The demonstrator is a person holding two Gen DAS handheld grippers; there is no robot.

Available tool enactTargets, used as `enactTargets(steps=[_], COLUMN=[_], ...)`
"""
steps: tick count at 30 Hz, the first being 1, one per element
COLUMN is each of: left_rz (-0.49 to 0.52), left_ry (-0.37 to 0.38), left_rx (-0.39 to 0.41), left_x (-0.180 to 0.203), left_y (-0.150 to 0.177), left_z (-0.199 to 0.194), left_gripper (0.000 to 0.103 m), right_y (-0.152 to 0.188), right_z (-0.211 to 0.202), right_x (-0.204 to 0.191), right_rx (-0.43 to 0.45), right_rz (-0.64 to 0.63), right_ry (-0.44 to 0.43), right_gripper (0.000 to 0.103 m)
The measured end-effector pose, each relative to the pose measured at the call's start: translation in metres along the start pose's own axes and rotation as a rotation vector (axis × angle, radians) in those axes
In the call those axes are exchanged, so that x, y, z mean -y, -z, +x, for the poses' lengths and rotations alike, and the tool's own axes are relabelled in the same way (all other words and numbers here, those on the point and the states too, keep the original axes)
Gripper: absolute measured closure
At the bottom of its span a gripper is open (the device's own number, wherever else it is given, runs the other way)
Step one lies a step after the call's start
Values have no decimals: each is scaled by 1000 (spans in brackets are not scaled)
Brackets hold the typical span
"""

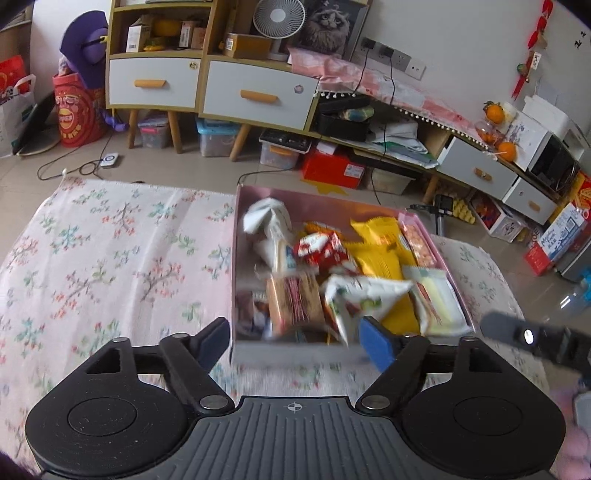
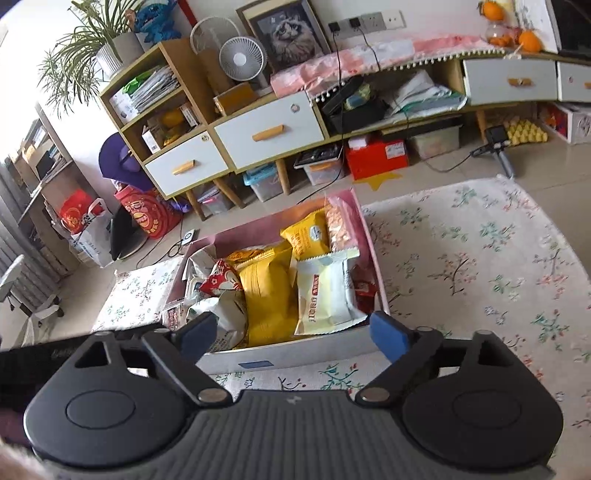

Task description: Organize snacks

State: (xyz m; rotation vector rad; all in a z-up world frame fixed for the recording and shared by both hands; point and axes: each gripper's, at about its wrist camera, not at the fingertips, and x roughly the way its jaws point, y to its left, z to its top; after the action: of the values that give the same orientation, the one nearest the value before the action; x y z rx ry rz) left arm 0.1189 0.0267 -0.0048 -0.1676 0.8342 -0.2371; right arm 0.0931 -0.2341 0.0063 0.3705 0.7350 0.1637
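Snacks fill a pink box [image 1: 236, 258] on the floral tablecloth [image 1: 110, 258], straight ahead of both grippers. Nearest, the left gripper [image 1: 295, 341] hovers at the box's near wall, jaws spread wide and holding nothing. The right gripper [image 2: 291, 334] is likewise wide and empty at the same wall. A white packet [image 2: 325, 295] carries red print too small to read; its long axis runs away from the right camera. Beyond lie yellow packets [image 2: 269, 295], and farther back a drawer cabinet [image 1: 258, 92].

fan [image 2: 242, 59] | cat picture [image 2: 291, 35] | red box [image 2: 376, 153] | floral cloth [image 2: 480, 266]
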Motion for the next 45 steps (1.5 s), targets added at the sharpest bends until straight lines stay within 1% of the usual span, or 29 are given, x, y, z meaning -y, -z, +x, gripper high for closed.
enactTargets(steps=[4, 7, 11, 14, 16, 19, 21, 25, 28, 31, 34, 38, 45], left_rz=[-9, 1, 30, 41, 36, 39, 46, 5, 22, 47, 51, 60, 59], left_ry=[-27, -44, -68, -81, -77, -100, -113, -105, -132, -168, -181, -189, -195], left_rx=[-29, -39, -48, -46, -53, -57, -63, -33, -12, -12, -20, -31, -38], left_x=[3, 9, 17, 23, 24, 26, 28, 26, 30, 35, 36, 37, 38], left_y=[12, 20, 28, 33, 35, 39, 41, 44, 46, 48, 49, 51, 53], left_z=[-16, -27, -39, -48, -51, -56, -59, -71, -76, -75, -73, -70, -69], left_gripper=[15, 14, 11, 7, 6, 6, 6, 4, 3, 3, 3, 3, 3], right_y=[1, 4, 7, 12, 16, 22, 24, 28, 31, 33, 34, 35, 39], right_z=[-5, -11, -21, -25, -25, -24, -24, -27, -28, -29, -28, -27, -26], right_x=[-3, -6, -13, -20, -24, -29, -31, -32, -31, -30, -29, -29, -29], right_rx=[-18, -34, -42, -56, -65, -83, -94, -96, -105, -110, -113, -121, -127], right_rz=[-19, -47, -86, -121, -145, -178, -199, -222, -215, -207, -201, -199, -211], right_ry=[75, 109, 149, 176, 184, 188, 176, 188, 202, 219, 234, 221, 234], right_gripper=[9, 9, 3, 1, 1, 1, 1, 1, 1, 1, 1, 1, 1])
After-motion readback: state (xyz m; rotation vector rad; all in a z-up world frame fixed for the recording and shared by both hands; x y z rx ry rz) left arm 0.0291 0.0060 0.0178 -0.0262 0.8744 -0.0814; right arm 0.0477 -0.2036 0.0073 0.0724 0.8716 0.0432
